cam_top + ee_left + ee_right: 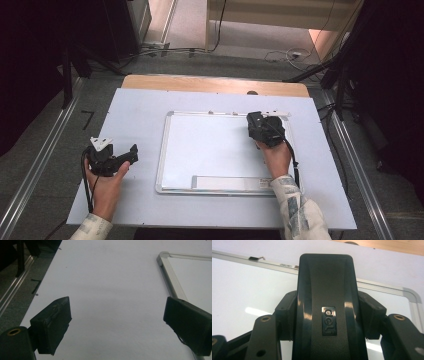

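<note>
A black whiteboard eraser is clamped between the jaws of the right gripper and held over the upper right corner of the whiteboard. The left gripper is kept with jaws spread wide and nothing between them, above the table just left of the whiteboard.

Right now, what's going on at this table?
A person works a whiteboard lying flat on the pale blue table. The right gripper is shut on a black eraser, holding it over the board's far right corner; the board looks clean there. The left gripper rests on the table left of the board, its fingers wide apart with nothing between them.
</note>
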Demonstrator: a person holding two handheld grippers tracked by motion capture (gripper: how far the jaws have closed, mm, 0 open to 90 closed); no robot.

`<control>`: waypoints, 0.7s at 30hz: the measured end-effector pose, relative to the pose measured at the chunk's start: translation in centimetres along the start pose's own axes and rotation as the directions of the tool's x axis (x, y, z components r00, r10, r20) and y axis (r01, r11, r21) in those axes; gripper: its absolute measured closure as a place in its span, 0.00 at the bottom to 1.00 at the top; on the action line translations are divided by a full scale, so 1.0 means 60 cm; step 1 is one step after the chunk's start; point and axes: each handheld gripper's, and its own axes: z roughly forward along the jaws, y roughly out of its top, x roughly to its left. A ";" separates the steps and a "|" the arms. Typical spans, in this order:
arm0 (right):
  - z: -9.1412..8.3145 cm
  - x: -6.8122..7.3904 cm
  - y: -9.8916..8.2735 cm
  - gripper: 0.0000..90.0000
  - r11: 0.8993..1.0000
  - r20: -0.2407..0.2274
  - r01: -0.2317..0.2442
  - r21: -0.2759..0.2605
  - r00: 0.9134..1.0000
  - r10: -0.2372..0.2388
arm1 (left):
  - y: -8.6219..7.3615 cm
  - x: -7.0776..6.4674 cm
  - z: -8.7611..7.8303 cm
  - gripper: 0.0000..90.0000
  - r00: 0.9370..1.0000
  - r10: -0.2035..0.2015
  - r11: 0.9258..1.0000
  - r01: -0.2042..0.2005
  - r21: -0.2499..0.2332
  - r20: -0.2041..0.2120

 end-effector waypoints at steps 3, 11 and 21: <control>0.001 -0.014 -0.002 0.42 1.000 0.015 -0.010 0.001 1.000 0.010 | 0.000 0.000 0.000 0.09 1.000 0.000 1.000 0.000 0.000 -0.001; 0.005 -0.050 -0.008 0.42 0.999 0.060 -0.048 0.012 0.997 0.047 | 0.000 0.000 0.000 0.09 1.000 0.000 1.000 0.000 -0.001 0.000; 0.018 -0.080 -0.014 0.42 0.995 0.118 -0.097 0.038 0.989 0.092 | 0.000 0.000 0.000 0.09 1.000 0.000 1.000 0.000 -0.001 -0.001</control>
